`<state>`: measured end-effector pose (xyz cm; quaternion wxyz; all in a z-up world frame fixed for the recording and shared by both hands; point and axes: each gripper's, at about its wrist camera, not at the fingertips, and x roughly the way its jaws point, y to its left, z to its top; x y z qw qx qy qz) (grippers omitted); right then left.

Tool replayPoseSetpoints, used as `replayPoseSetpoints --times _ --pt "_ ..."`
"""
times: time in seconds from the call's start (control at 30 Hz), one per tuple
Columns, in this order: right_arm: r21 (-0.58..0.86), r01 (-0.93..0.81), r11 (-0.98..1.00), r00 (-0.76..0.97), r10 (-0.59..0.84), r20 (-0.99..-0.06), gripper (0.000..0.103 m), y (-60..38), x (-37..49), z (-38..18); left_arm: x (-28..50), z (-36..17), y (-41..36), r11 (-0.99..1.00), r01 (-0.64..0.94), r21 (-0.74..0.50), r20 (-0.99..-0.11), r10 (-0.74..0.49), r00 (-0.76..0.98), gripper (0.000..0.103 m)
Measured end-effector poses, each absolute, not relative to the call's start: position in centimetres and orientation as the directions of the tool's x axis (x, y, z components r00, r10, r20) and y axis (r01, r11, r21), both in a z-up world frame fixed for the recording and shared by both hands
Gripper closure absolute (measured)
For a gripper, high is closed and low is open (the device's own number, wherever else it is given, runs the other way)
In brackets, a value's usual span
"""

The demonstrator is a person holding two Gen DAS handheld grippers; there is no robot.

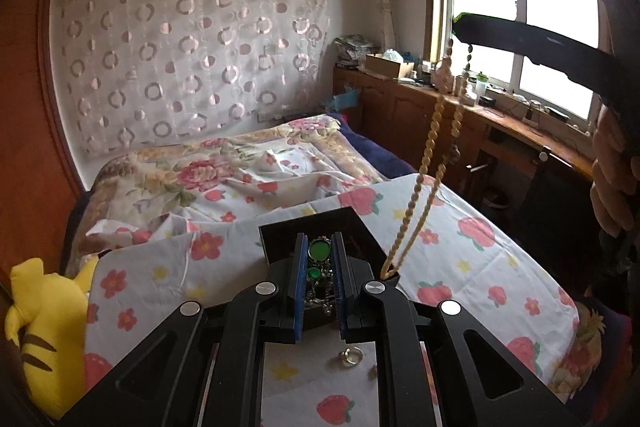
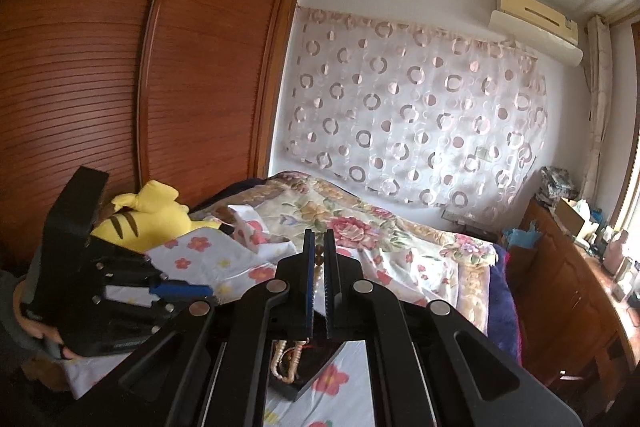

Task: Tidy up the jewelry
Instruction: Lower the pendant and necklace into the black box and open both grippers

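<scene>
**Overhead, beads hang above an open jewelry box**

Narrowly parted, the blue-padded left gripper (image 1: 318, 283) closes on a tangled silver-metal piece set with round green stones (image 1: 318, 255), held directly over the square black jewelry box (image 1: 352, 223); whether the piece touches the box floor cannot be told. The right gripper (image 2: 319, 283), raised high, is clamped on a long strand of cream oval beads (image 1: 430, 147), which hangs in a double line to the box's right corner. Seen from the right wrist, its lower loop (image 2: 286, 359) lies coiled in the box (image 2: 316, 367). A small silver ring (image 1: 352, 355) rests loose on the white cotton sheet printed with strawberries and flowers (image 1: 460, 267), just before the box. Flat sheet lies open to the right of the box, while rumpled floral bedding (image 1: 200, 171) rises behind it. A yellow plush toy (image 1: 40, 327) sits at the bed's left edge, against a slatted reddish wooden wardrobe (image 2: 100, 67).
</scene>
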<state>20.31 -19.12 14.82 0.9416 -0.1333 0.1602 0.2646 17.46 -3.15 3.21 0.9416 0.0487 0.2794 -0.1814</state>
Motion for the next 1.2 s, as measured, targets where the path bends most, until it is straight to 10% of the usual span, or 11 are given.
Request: replayPoseSetpoints --times 1.03,1.2 --pt "-0.086 -0.537 0.839 0.679 0.370 -0.634 0.097 -16.1 26.0 2.3 21.4 0.2 -3.4 0.943 0.332 -0.033 -0.595 -0.286 0.751 0.092" --pt "-0.070 -0.538 0.840 0.682 0.385 -0.622 0.075 -16.6 25.1 2.7 22.3 -0.1 -3.8 0.940 0.339 -0.034 -0.607 -0.289 0.741 0.092"
